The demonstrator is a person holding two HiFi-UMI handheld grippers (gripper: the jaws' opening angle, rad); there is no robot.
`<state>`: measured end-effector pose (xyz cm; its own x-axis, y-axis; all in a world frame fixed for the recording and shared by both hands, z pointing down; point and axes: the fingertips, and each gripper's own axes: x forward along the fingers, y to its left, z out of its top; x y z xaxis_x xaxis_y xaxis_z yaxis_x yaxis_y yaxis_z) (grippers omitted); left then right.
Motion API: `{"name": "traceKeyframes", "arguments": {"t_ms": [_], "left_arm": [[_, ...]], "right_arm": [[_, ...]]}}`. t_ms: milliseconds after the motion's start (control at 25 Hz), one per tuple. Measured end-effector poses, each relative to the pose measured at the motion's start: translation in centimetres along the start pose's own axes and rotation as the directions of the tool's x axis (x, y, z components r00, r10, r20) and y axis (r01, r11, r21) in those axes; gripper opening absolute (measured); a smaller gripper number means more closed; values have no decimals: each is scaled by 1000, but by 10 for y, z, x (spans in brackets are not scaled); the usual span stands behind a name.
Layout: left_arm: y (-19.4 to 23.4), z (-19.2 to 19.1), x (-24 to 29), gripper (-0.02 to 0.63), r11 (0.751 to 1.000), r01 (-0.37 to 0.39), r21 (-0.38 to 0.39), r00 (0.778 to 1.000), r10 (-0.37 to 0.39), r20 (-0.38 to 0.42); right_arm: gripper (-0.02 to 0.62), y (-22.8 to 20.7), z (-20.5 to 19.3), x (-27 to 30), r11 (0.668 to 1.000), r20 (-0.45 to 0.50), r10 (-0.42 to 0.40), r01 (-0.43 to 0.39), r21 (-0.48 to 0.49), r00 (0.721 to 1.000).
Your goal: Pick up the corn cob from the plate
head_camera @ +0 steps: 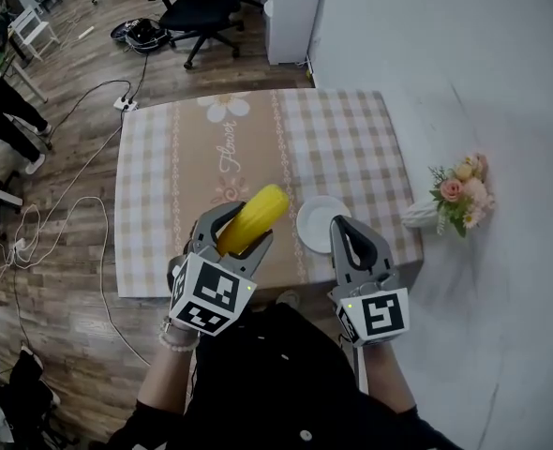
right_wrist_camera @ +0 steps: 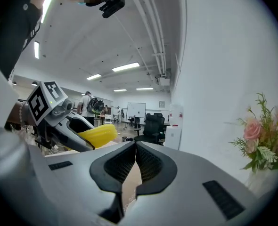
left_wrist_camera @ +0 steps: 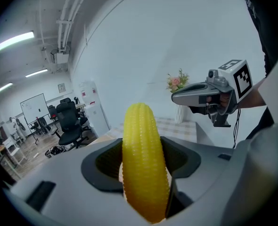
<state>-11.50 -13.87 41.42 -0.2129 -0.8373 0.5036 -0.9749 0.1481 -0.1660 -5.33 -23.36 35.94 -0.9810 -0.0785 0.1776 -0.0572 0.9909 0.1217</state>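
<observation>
The left gripper [head_camera: 242, 229] is holding the corn [head_camera: 255, 217], its fingers [left_wrist_camera: 106, 161] closing on the lower half of the cob while the upper half is sticking out well past them, pointing up and away from the person. The cob is hanging in the air above the counter [head_camera: 201, 157], off to the left of the plate [head_camera: 320, 219], which is sitting bare near the counter's front edge. The right gripper [head_camera: 342, 223] is hovering just beside the plate with its fingers [right_wrist_camera: 151, 166] pressed together on nothing. Flowers [head_camera: 459, 193] are standing off to the right by the wall.

To my eye the pick-up itself is as good as finished. What is coming next is calling only for a steady squeeze, since the cob is smooth, rounded and held near one end, so it could be slipping or pivoting if the grip loosens.
</observation>
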Motion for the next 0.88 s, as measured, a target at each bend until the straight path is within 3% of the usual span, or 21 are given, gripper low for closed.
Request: {"name": "traceKeyframes", "arguments": {"t_ms": [320,880], "left_arm": [[19,1,-26,258,997,-77,-15,996,77,46],[30,-1,-47,258,992,-119,-33,990,122,77]], "right_arm": [[41,11,7,7,1000,10,17,-17,-25,1000],[41,27,16,15,997,15,50,-49,-65,999]]}}
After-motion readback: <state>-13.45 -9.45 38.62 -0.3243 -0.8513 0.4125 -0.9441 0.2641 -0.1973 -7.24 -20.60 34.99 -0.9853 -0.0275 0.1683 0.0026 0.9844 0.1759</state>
